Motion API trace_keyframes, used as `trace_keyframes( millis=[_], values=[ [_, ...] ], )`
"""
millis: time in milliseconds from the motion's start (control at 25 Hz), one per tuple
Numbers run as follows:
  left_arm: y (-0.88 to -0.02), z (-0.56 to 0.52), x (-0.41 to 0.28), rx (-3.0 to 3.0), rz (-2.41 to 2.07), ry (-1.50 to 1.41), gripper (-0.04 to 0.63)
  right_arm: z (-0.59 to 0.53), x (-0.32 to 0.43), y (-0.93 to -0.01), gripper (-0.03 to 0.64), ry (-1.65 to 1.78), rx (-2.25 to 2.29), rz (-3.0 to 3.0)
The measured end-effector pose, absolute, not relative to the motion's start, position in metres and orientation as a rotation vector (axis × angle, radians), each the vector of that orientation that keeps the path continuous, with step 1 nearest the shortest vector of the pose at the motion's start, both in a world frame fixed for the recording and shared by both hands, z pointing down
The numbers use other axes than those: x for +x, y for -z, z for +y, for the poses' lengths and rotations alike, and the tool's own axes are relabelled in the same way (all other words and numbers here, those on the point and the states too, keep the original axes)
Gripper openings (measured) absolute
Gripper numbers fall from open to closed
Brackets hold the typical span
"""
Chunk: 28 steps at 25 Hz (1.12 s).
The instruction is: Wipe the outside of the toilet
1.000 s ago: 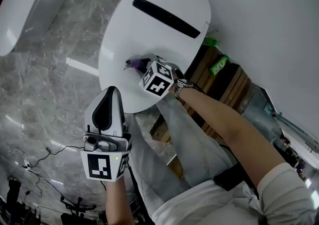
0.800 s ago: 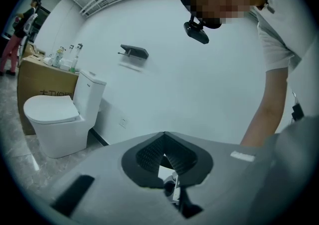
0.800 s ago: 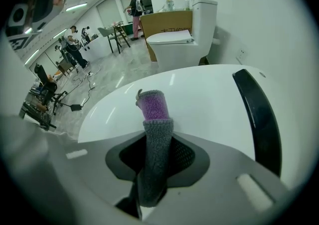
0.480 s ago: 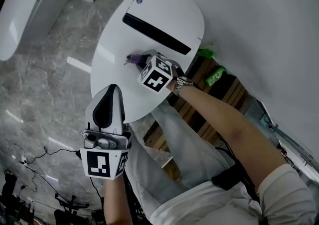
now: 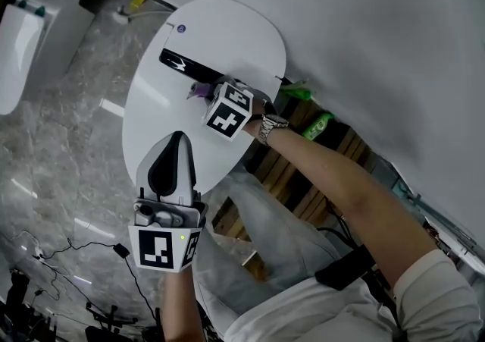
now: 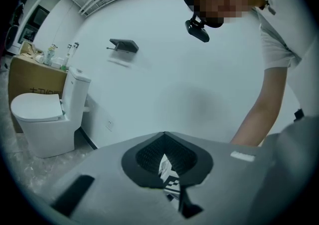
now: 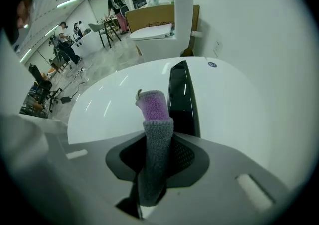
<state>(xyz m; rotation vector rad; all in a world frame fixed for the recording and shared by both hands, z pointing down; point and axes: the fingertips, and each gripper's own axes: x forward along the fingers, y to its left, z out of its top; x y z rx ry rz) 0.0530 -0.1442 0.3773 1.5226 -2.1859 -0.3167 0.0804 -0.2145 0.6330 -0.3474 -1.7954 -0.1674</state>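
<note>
Right gripper (image 5: 210,95) is pinching a cloth (image 7: 152,107) tight between its jaws. The cloth is grey lower down and purple at the tip. The tip sticks out past the jaws and rests on top of the white toilet (image 5: 155,109). It sits just beside the long black strip (image 5: 184,66) that runs across the back of the toilet. The wrist of the arm that holds this gripper has a watch (image 5: 267,127) on it.

Left gripper (image 5: 174,145) is over the front edge of the toilet, nearer the person. Its jaws are pressed together and hold nothing. It points toward the right gripper.

The toilet stands against a white wall (image 5: 364,29) on a grey marble floor (image 5: 53,143). A small round blue button (image 5: 180,29) is on the toilet behind the black strip. A second white toilet (image 7: 159,33) stands further along the wall, next to a brown cardboard box (image 7: 149,17). Some people (image 7: 115,4) are far off in the room.
</note>
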Motion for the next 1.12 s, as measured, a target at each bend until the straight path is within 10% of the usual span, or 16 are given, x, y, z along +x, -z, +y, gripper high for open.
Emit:
trace_keyframes(
  millis=[1120],
  values=[
    [-0.386,-0.190,0.058,1.540,-2.153,0.259,0.005,-0.363,0.044,-0.600,0.092,0.084,-0.246,-1.828]
  ],
)
